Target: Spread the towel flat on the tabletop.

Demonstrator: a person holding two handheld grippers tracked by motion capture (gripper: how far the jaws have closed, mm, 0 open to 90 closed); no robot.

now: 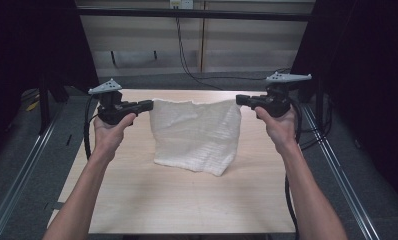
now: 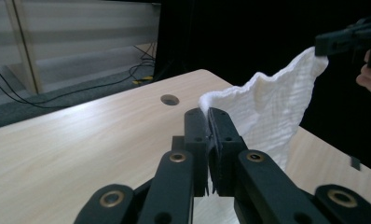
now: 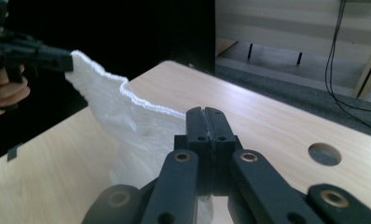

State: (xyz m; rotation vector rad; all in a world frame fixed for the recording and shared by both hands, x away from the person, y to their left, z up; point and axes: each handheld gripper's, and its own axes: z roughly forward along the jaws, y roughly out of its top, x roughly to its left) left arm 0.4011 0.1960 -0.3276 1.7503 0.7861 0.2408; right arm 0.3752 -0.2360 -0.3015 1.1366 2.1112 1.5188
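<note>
- Towel [image 1: 194, 135]: one white cloth, hanging stretched above the tabletop [image 1: 137, 195], its lower edge touching the wood.
- Two grippers: left gripper [image 1: 149, 104] and right gripper [image 1: 239, 99] each pinch one upper towel corner.
- Bare wood surrounds the towel; one round hole [image 2: 169, 99] lies beyond it.

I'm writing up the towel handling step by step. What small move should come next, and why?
Probably lift both hands a little higher: the left gripper and right gripper pinch the white towel's top corners, but its lower edge seems to rest on the table.
</note>
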